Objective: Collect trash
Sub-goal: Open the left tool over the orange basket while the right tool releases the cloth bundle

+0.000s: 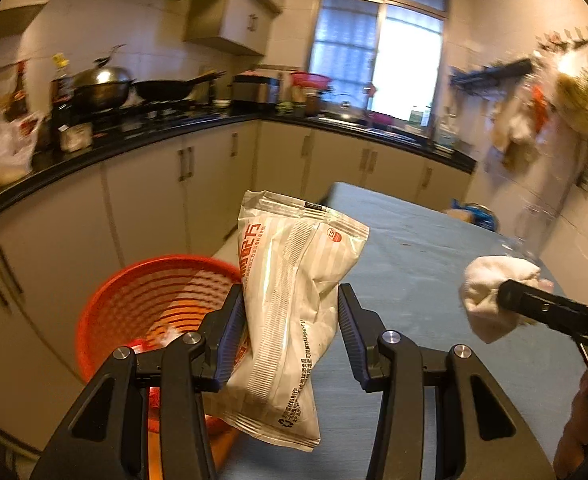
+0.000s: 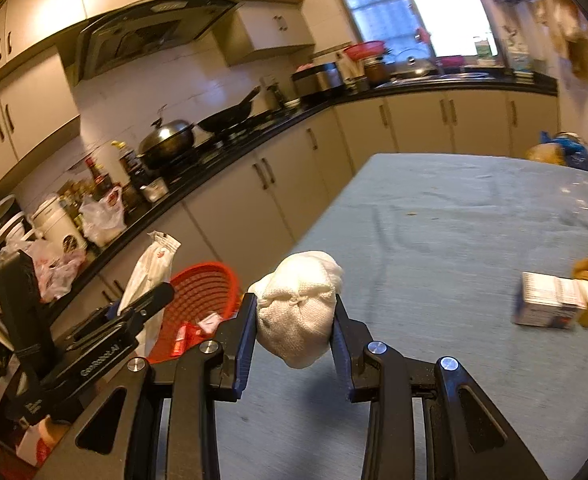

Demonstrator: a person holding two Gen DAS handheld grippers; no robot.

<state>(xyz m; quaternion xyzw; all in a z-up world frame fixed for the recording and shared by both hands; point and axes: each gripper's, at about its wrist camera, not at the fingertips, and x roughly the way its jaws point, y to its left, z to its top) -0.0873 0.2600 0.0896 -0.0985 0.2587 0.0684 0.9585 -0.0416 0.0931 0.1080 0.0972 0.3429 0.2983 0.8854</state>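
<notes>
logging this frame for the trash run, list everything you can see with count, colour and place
snack bag: 1, white with red print, between the left gripper's pads
balled cloth: 1, white, gripped in the right gripper
basket: 1, orange-red, beside the table's left edge, scraps inside
table: 1, blue-grey cloth cover
small carton: 1, white and blue, lying on the table at right
woks: 2, dark, on the stove
plastic bags: several, white, on the black counter
left gripper: 1, black
right gripper: 1, black
</notes>
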